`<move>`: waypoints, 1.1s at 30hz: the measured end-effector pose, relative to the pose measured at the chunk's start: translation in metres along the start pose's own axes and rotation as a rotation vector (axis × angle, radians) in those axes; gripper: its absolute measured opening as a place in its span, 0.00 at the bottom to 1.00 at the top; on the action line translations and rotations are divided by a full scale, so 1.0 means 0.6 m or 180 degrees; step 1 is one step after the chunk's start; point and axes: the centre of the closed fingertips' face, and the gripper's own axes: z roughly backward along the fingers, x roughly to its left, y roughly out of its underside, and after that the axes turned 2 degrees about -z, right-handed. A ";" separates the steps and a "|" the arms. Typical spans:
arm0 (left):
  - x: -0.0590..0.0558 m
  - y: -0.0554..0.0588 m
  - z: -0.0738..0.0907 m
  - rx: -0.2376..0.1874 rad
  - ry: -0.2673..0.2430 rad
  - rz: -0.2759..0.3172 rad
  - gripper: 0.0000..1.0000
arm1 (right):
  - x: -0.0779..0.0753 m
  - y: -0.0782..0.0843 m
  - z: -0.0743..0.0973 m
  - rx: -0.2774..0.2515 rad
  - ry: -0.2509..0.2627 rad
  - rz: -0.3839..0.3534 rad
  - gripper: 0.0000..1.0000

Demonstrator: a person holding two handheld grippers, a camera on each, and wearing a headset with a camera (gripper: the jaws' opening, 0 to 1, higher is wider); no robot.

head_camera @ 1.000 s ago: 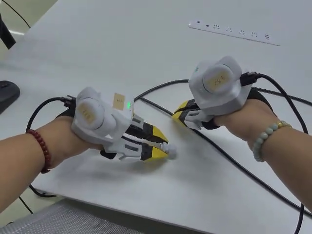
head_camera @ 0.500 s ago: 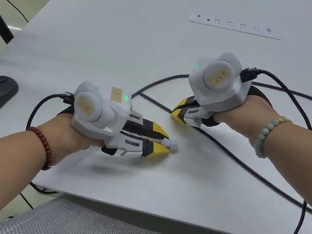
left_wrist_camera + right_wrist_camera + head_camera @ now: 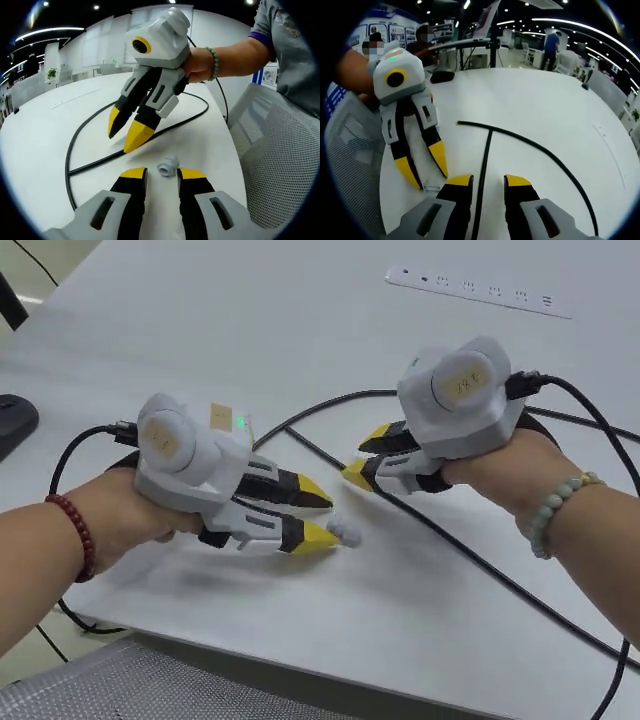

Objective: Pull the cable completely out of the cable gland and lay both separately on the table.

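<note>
On the smooth white worktop (image 3: 250, 320) lie a long black cable (image 3: 480, 565), a small grey gland (image 3: 345, 531) and a white power strip (image 3: 478, 292).

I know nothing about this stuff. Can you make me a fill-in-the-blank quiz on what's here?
The grey cable gland lies by the left gripper's tips on the white ___. The cable between the right gripper's jaws is ___ in colour. Both grippers' jaws stand ___.
Missing: table; black; open.
</note>
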 end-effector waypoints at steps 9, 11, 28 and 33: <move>0.014 -0.028 0.040 -0.0083 -0.0266 0.0021 0.26 | 0.005 -0.001 0.048 -0.0095 0.0187 -0.0044 0.28; 0.013 -0.040 0.046 -0.0105 -0.0313 0.0004 0.27 | 0.006 -0.001 0.068 -0.0135 0.0277 -0.0037 0.31; -0.020 -0.131 0.091 -0.0412 -0.0754 -0.0177 0.33 | 0.018 0.063 0.254 -0.0318 0.1060 -0.0290 0.47; -0.037 -0.158 0.096 -0.0521 -0.0846 -0.0213 0.34 | 0.033 0.093 0.288 -0.0318 0.1190 -0.0397 0.50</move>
